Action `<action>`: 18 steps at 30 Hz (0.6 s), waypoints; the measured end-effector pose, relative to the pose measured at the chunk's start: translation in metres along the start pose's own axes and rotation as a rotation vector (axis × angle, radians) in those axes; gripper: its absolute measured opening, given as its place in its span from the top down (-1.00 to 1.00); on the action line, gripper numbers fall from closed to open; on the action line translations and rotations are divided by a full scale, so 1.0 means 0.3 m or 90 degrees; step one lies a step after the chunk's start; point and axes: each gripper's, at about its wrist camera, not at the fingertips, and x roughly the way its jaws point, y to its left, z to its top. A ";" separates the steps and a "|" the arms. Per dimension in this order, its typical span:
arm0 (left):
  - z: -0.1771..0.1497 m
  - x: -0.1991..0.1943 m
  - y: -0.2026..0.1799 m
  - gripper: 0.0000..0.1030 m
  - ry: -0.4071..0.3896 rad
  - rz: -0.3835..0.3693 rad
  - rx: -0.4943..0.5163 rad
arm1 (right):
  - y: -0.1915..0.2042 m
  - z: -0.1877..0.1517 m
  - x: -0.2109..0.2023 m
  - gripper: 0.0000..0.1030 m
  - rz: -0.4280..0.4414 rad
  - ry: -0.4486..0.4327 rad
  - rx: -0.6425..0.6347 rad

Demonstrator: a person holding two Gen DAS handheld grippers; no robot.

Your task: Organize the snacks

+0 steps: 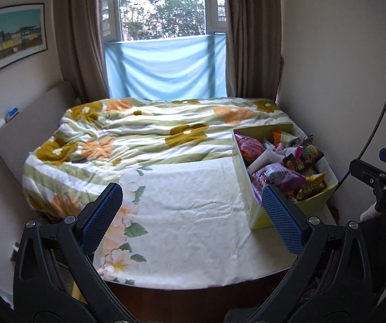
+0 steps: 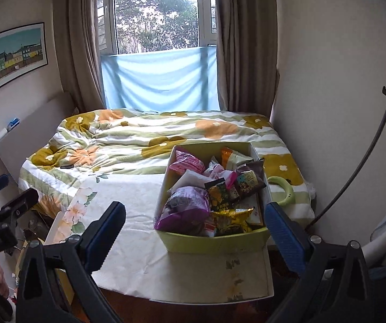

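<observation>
A yellow-green cardboard box (image 2: 214, 242) full of mixed snack packets stands on the white cloth at the near right of the bed; it also shows in the left wrist view (image 1: 257, 215). On top lie a purple packet (image 2: 187, 204), a pink packet (image 2: 187, 162) and a yellow packet (image 2: 232, 219). My left gripper (image 1: 193, 215) is open and empty, held above the white cloth left of the box. My right gripper (image 2: 195, 235) is open and empty, just before the box's near wall.
A flowered quilt (image 2: 144, 137) covers the far half of the bed. A white floral cloth (image 1: 187, 215) covers the near part. A green ring (image 2: 283, 191) lies right of the box. Walls close in on both sides; curtains and a window stand behind.
</observation>
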 end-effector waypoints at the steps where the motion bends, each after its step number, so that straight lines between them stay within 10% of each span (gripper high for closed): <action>1: -0.012 -0.017 0.002 -0.99 -0.004 0.003 0.000 | 0.008 -0.010 -0.011 -0.98 -0.002 -0.002 0.001; 18: -0.039 -0.061 0.013 -0.99 -0.017 -0.009 -0.015 | 0.033 -0.068 -0.067 -0.98 -0.014 -0.022 0.007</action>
